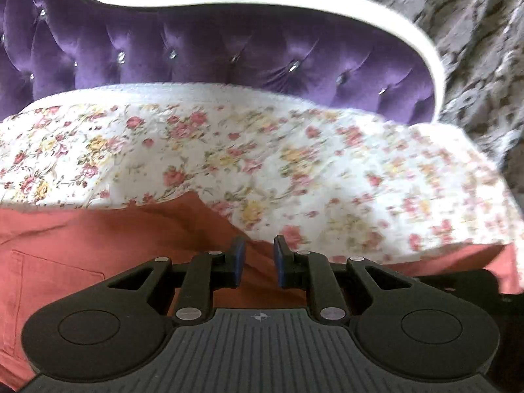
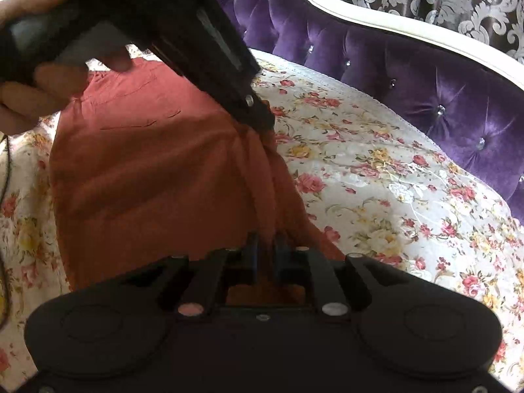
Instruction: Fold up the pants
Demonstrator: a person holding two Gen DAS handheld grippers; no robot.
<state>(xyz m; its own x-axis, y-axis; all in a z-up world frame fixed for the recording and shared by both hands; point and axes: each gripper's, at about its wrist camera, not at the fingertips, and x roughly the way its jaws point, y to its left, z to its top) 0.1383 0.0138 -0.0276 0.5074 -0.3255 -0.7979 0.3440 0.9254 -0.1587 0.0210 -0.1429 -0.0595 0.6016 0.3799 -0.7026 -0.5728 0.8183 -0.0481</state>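
Rust-red pants (image 1: 98,239) lie on a floral bedspread (image 1: 294,163), a back pocket showing at the left. My left gripper (image 1: 259,255) is shut on a bunched fold of the pants, with cloth filling the narrow gap between its blue pads. In the right wrist view the pants (image 2: 147,170) spread to the left. A raised ridge of cloth runs from the left gripper (image 2: 262,114) down to my right gripper (image 2: 267,252). The right gripper is shut on that same edge of the pants. A hand (image 2: 32,91) holds the left gripper's handle.
A purple tufted headboard (image 2: 425,91) with a white curved frame (image 2: 376,23) borders the bed at the back. Patterned grey curtain (image 1: 475,49) hangs behind it. A thin dark cable (image 2: 5,170) trails along the left edge. Floral bedspread (image 2: 393,180) stretches to the right of the pants.
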